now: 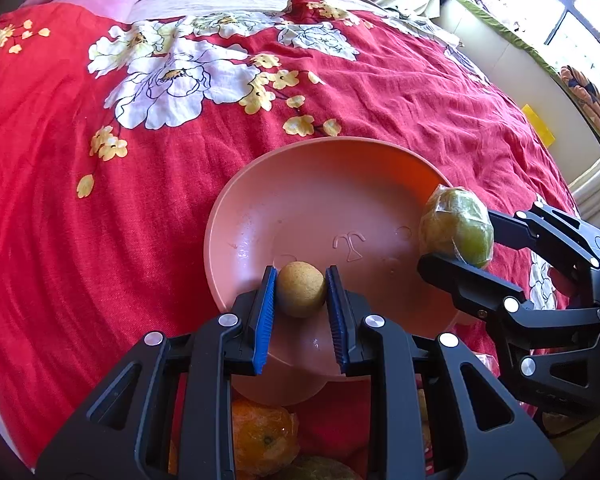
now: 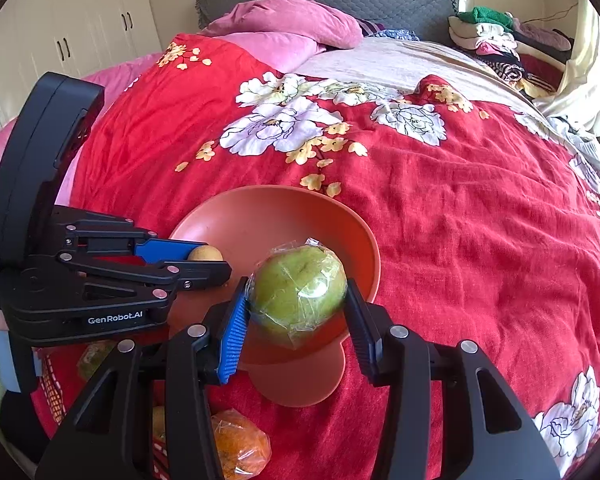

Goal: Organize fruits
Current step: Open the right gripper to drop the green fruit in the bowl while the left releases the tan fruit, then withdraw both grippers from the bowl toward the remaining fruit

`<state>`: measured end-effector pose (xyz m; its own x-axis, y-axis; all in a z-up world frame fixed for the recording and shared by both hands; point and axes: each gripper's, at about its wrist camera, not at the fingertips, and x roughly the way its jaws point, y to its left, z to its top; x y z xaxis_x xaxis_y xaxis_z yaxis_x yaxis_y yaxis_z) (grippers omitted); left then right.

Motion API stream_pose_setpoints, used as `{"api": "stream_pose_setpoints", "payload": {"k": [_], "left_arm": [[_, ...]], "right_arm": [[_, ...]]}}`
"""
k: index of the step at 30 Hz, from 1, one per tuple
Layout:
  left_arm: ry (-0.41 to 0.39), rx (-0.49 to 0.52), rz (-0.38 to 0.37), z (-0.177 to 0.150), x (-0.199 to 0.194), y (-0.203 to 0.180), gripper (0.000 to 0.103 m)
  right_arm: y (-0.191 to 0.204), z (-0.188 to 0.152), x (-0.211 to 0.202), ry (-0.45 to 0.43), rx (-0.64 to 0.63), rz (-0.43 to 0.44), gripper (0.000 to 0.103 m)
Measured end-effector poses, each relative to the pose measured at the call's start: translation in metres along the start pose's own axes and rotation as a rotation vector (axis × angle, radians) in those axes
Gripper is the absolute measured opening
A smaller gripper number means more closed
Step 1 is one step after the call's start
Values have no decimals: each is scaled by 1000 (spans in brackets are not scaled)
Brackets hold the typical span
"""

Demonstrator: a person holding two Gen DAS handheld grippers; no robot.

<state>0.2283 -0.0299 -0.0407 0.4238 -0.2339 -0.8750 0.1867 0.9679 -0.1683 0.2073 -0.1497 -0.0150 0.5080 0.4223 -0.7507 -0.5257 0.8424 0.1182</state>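
the left tongs point(image 1: 301, 280) are clenched on a small round tan fruit point(image 1: 301, 289), held over the shallow pink plastic bowl point(image 1: 260, 184) on the red floral bedspread point(image 1: 100, 220). the right tongs point(image 2: 298, 300) grasp a green plastic-wrapped fruit point(image 2: 298, 290) above the bowl's near rim. a wrapped orange point(image 2: 240, 444) lies nearer on the bed.

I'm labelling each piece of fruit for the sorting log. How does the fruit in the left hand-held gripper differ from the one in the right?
The small tan fruit is bare, matte and brownish; the green fruit is much larger and wrapped in clear film. The tan one, held by the left hand-held gripper, sits low inside the pink bowl; the green one, held by the right hand-held gripper, is near the bowl's rim. Both are roundish and clamped between blue pads.
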Motion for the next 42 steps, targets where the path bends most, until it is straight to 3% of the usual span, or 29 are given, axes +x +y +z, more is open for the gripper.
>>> {"api": "stream_pose_setpoints", "payload": {"k": [21, 32, 42], "left_arm": [[-2, 4, 6, 1, -3, 0, 18], [-4, 8, 15, 0, -7, -1, 18], [-17, 2, 28, -2, -16, -2, 28]], "right_arm": [[-2, -5, 0, -4, 14, 21, 47], [-3, -10, -24, -38, 43, 12, 51], [-2, -13, -41, -61, 62, 2, 57]]}}
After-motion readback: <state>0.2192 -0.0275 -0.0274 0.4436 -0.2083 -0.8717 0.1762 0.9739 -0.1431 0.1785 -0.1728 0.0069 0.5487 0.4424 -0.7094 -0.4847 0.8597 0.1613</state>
